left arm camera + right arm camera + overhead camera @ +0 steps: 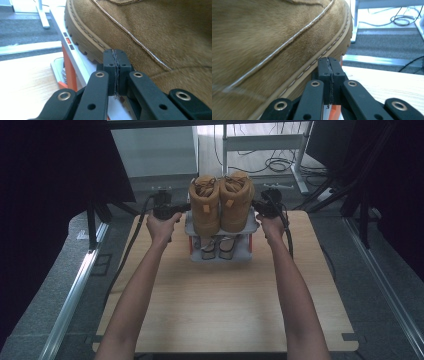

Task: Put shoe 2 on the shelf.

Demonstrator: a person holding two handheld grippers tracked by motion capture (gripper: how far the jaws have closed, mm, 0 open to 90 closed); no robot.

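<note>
1. High view: a pair of tan boots (221, 202) stands on the top tier of a small grey shoe rack (220, 252), in the upper centre of the frame, at the far part of the wooden worktop (225, 300). Another pair of shoes (219, 247) lies on the lower tier. The left gripper (183, 208) comes in from the left and the right gripper (256, 207) from the right, each at a side edge of the rack's top tier, level with the boot soles. Whether either one touches the rack cannot be told from here.

2. Left gripper view: the left gripper (116, 56), in the lower centre, is clenched, its two pads pressed flat together with nothing between them. Its tip sits just beside the ridged sole of the left boot (150, 32), which covers the upper right of the frame. An orange rack post (70, 71) stands at the left of the jaws, below the grey shelf edge.

3. Right gripper view: the right gripper (329, 65) is likewise clenched on nothing, pads meeting along a thin seam. Its tip lies right under the welt of the right boot (274, 42), which takes up the upper left; contact cannot be told.
</note>
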